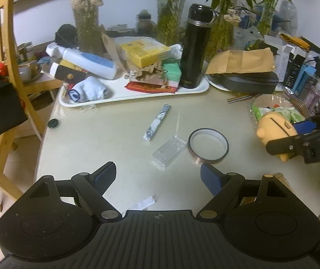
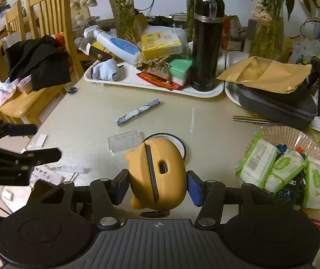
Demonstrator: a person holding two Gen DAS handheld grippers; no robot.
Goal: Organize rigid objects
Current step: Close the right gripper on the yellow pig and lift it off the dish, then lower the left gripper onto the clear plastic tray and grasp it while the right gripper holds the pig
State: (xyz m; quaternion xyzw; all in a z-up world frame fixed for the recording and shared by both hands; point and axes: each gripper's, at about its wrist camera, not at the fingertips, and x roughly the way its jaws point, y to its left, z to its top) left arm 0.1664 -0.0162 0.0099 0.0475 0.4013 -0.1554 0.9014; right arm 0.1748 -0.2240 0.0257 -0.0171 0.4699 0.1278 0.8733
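toy: I have the orange rounded plastic character-shaped gadget with a dark slot [image 2: 158,174] clamped in the right gripper [image 2: 157,187], lifted over the worktop's near edge.
handling: looks light, stiff, smooth; curved sides could slip, so I'd keep the pads on its widest flanks.
left gripper [image 1: 158,177]: jaws wide, holding nothing, near edge.
nearby: clear flat plastic case [image 1: 169,151], brown tape ring [image 1: 208,145], patterned blue-white stick [image 1: 156,122] mid-worktop.
far edge: white tray [image 1: 137,94] with black steel flask [image 1: 195,47].
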